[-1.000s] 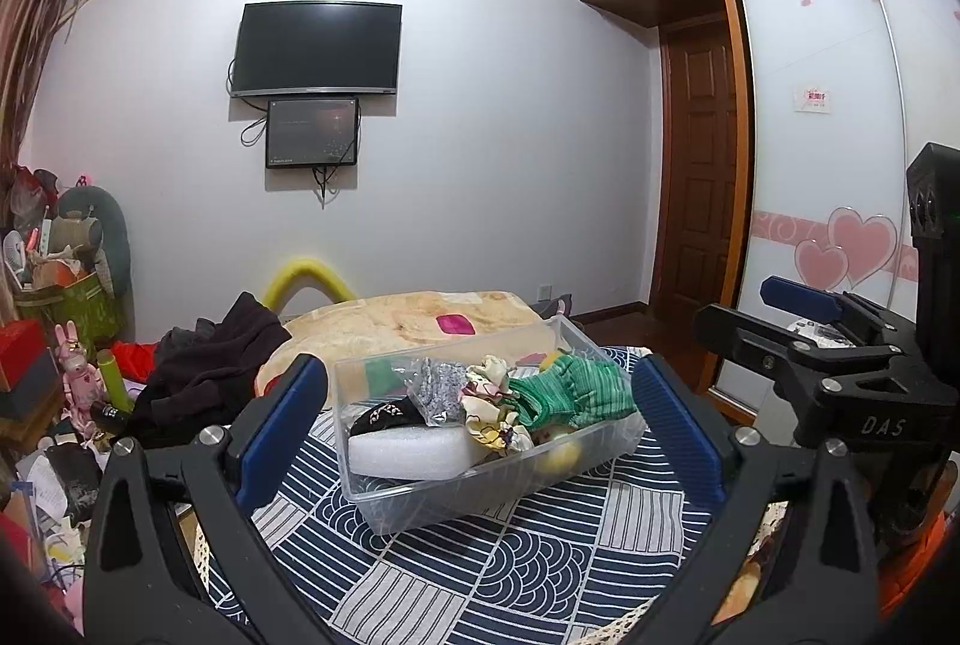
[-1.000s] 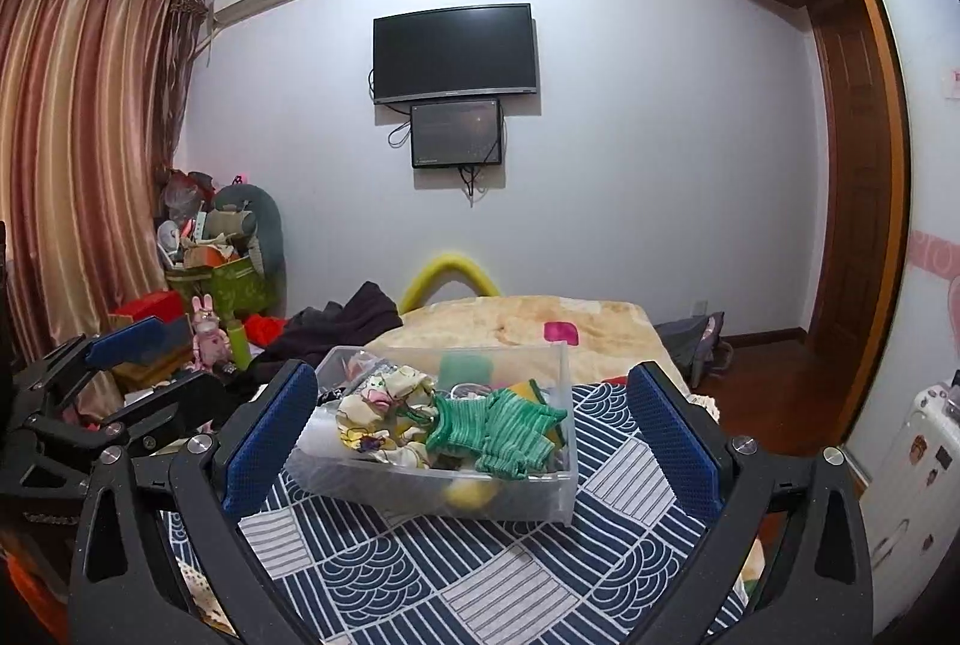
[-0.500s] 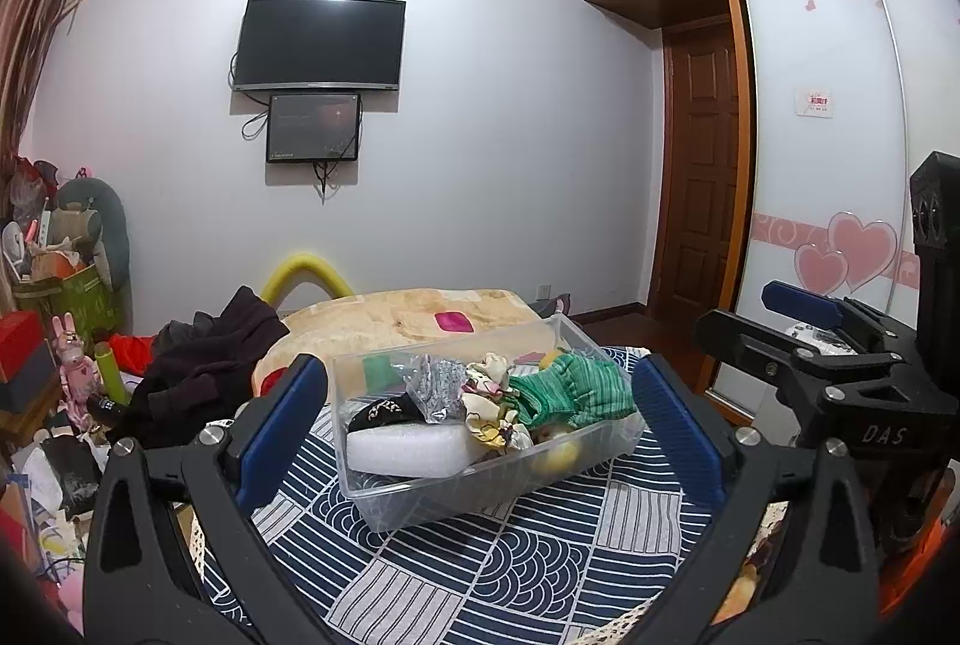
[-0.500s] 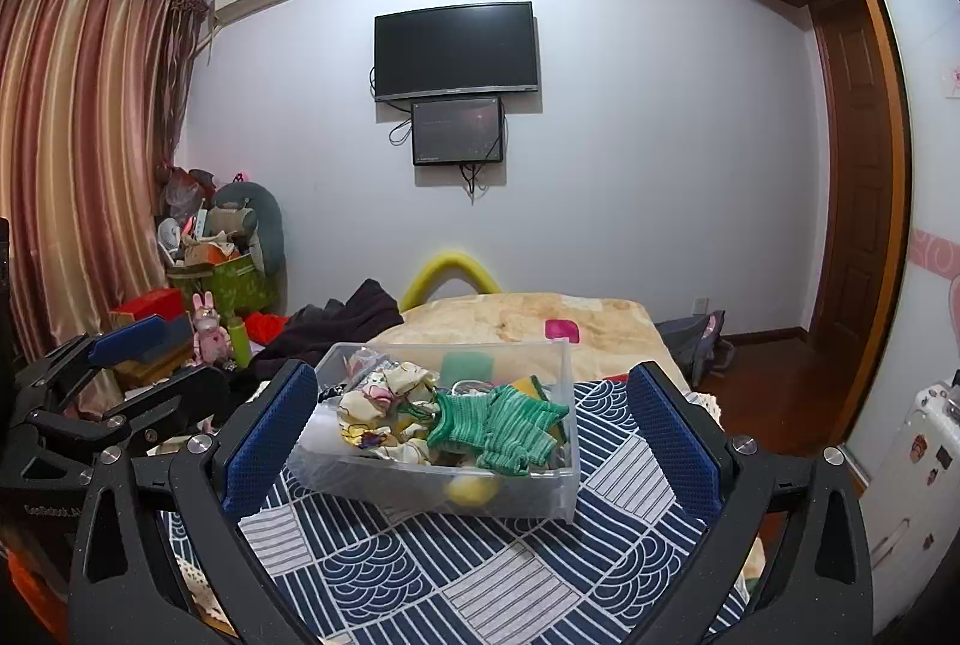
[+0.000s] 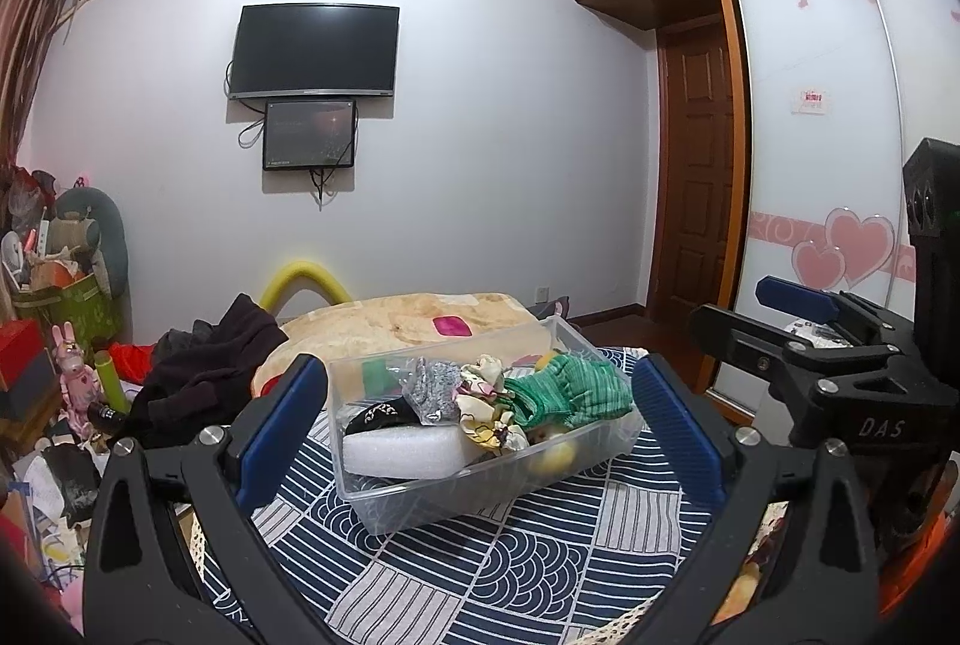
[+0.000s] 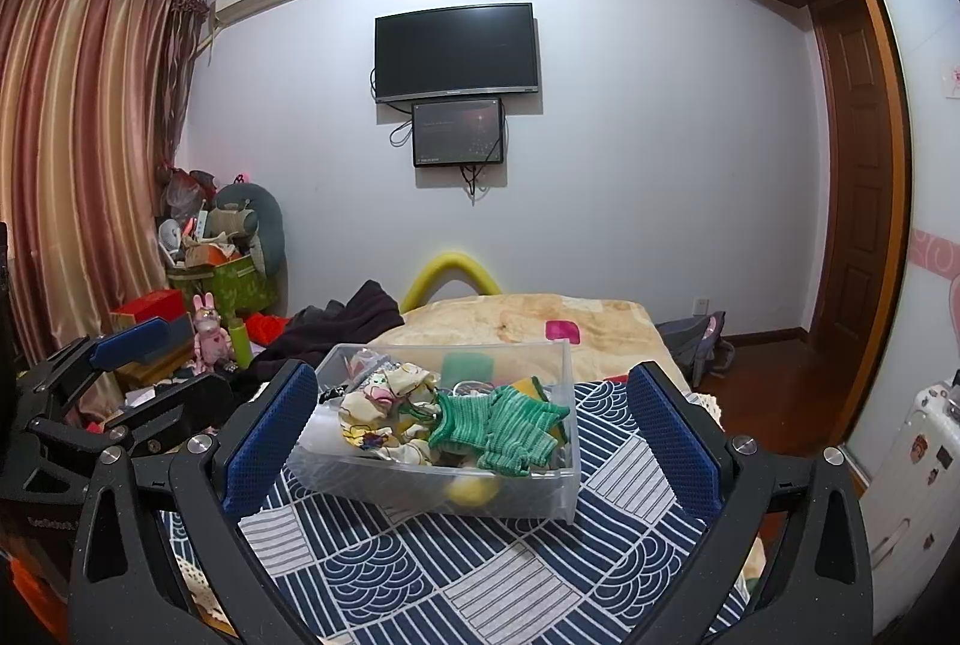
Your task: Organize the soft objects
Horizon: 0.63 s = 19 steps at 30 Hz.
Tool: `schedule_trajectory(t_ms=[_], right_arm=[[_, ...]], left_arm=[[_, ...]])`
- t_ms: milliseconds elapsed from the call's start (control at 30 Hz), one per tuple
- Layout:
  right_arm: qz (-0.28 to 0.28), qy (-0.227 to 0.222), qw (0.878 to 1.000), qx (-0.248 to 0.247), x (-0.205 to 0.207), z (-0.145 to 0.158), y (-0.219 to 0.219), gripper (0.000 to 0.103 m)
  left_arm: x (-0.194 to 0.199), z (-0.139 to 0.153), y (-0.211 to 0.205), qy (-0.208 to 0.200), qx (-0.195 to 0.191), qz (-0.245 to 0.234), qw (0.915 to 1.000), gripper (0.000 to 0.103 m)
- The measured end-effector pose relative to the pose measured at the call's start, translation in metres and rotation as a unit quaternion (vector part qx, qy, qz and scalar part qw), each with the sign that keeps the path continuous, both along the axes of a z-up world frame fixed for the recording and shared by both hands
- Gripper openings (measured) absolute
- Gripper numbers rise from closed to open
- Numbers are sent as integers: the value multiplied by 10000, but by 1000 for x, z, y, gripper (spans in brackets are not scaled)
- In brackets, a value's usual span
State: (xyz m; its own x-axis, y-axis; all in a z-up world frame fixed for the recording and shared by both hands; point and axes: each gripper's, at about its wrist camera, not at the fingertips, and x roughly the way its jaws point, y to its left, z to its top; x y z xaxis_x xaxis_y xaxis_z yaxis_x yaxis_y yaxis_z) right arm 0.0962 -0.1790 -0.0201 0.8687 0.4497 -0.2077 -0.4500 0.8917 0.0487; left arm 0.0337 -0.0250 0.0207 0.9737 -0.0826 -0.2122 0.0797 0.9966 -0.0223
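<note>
Both tools, left and right, are held spread apart and empty. The clear plastic bin of soft items is seen at 12 o'clock on the navy patterned cloth.

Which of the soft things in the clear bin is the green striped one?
The knitted green striped piece, lying on top by the bin's right end; the printed cloth beside it is cream.

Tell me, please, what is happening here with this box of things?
A person holds two grippers above a clear plastic box on a patterned blue cloth. The left gripper and right gripper are both open and hold nothing. Green knitted gloves, a white foam block and other soft items lie inside.
</note>
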Motion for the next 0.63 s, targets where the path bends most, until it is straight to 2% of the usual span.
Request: schedule_trajectory(t_ms=[633], right_arm=[[19, 16, 10000, -10, -2, -1, 1, 103]], left_arm=[[4, -2, 4, 140, -135, -49, 9998, 103]])
